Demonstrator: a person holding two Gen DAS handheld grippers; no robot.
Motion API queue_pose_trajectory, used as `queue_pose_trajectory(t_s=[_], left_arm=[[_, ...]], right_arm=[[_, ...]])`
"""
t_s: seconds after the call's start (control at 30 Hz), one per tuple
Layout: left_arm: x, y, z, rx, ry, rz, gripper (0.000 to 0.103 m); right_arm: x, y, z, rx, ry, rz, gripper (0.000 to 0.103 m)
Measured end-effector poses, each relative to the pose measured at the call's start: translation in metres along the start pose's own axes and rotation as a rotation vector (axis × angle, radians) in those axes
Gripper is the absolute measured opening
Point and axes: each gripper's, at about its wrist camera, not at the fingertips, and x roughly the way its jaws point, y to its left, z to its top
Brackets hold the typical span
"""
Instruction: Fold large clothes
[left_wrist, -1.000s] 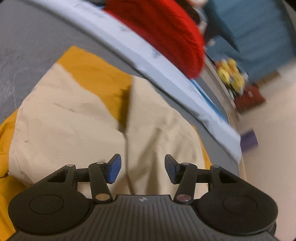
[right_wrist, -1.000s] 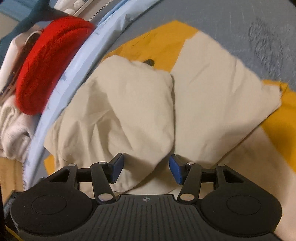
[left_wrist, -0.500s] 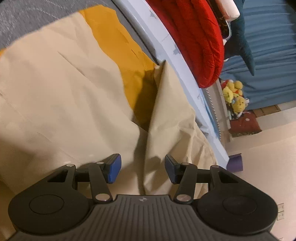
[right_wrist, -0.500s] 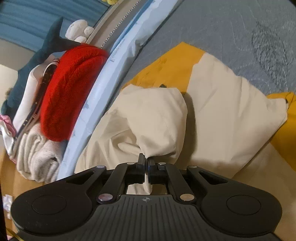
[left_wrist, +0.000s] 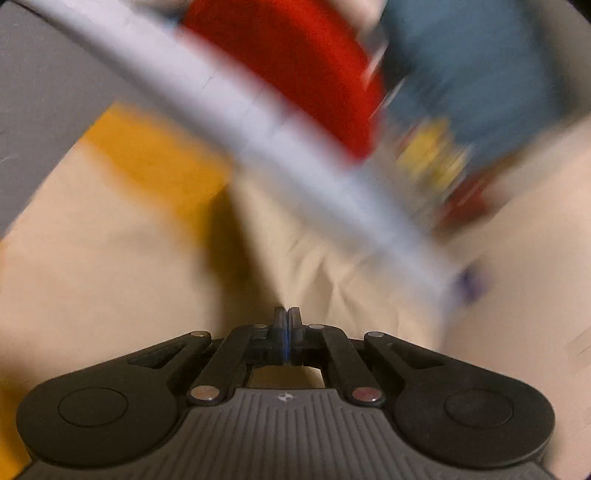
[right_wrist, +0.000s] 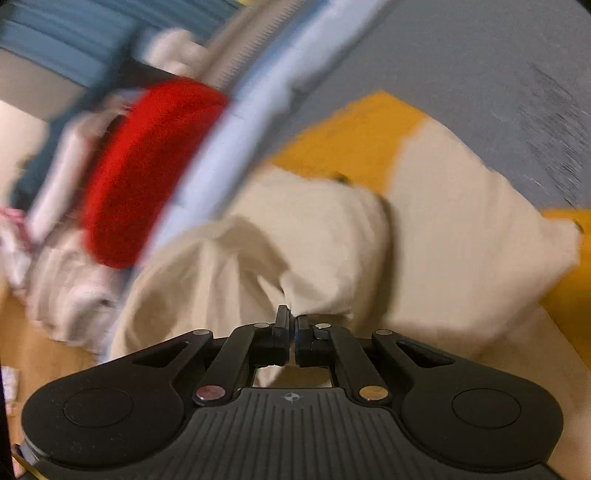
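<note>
A large cream and mustard-yellow garment lies on the grey bed surface. It also shows in the right wrist view. My left gripper is shut on a fold of its cream cloth, which rises as a raised flap ahead of the jaws. My right gripper is shut on a bunched cream fold of the same garment, lifted off the bed. Both views are motion-blurred.
A pale blue bed edge runs diagonally behind the garment, seen also in the right wrist view. Beyond it lie a red knitted item, white towels, a blue curtain and yellow toys.
The left gripper has closed on the cream cloth; it was open half a second ago. The right gripper stays shut on its fold. Both views are now blurred by fast motion.
</note>
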Motion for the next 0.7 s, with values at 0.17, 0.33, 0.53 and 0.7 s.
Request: queue_pose_trajectory(t_s=[0.17,0.33,0.53,0.7], left_arm=[[0.034,0.005,-0.019,0.009,0.166,0.206,0.006],[-0.010,-0.041,-0.015,0.272,-0.121,0.280,0.036],[-0.011,-0.075,-0.040,0.471,-0.189,-0.018,0.036],[0.056,-0.055,-0.074,0.542,0.108,0.240,0.031]], right_arm=[[0.033,-0.017,-0.017,0.007,0.116,-0.200,0.002],[0.022,-0.005,-0.014,-0.040,0.067,-0.250,0.026],[-0.007,0.014,-0.025,-0.168,-0.111,-0.331,0.038],[-0.014,0.034,-0.029,-0.289,-0.182,-0.232,0.038]])
